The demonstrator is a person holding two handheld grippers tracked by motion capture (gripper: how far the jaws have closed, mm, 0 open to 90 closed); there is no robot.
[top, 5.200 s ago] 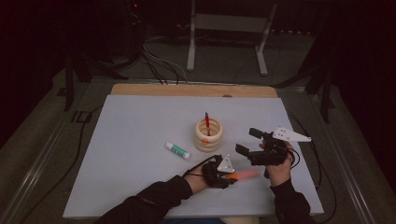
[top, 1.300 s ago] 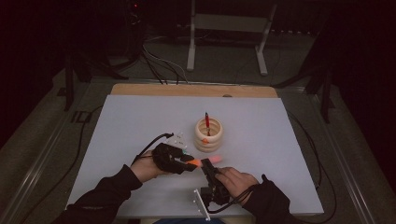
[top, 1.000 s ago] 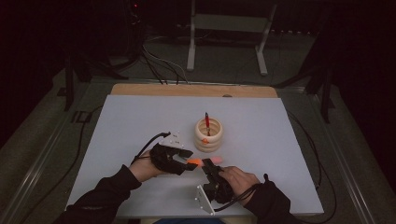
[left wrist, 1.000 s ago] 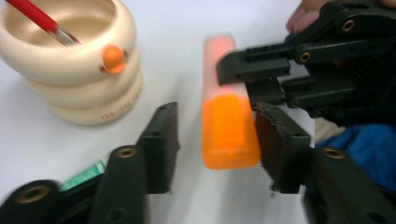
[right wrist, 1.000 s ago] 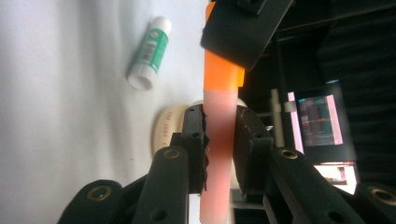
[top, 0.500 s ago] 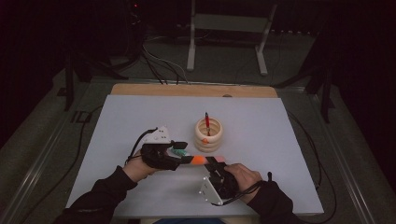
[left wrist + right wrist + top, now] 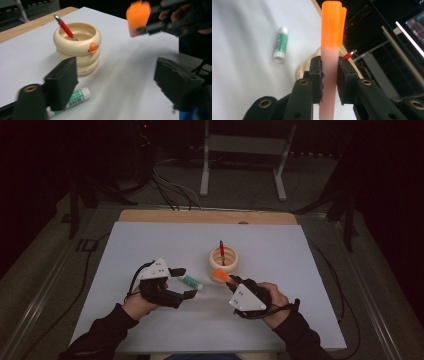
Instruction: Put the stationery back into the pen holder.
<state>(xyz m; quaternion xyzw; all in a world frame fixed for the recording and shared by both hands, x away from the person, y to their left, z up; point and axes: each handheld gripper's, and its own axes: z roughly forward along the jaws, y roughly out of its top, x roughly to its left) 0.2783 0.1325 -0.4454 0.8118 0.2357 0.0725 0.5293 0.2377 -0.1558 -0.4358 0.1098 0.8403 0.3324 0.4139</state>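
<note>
Standing clamped by its pale pink barrel between the closed jaws of the right gripper (image 7: 329, 82), an orange-capped highlighter (image 7: 331, 45), cap end pointing away from the hand. Hovering, in the high view, with that cap (image 7: 219, 275) just beside the cream ringed pen holder (image 7: 223, 260) and off the white bench (image 7: 310, 285). Leaning inside the holder, a red pen (image 7: 221, 251) (silver tip upward). Lying flat on the bench just beside the holder, a green-and-white glue stick (image 7: 191, 281), between the two grippers. Facing the holder, the left gripper (image 7: 184, 282), jaws having just been opening, now gaping wide with nothing between them (glue stick (image 7: 75, 98) lying partly behind one jaw in the left gripper view, not gripped). Showing farther off in the left gripper view, the right gripper (image 7: 150, 26) carrying the highlighter (image 7: 138, 17) above the bench, well apart from the left jaws.
</note>
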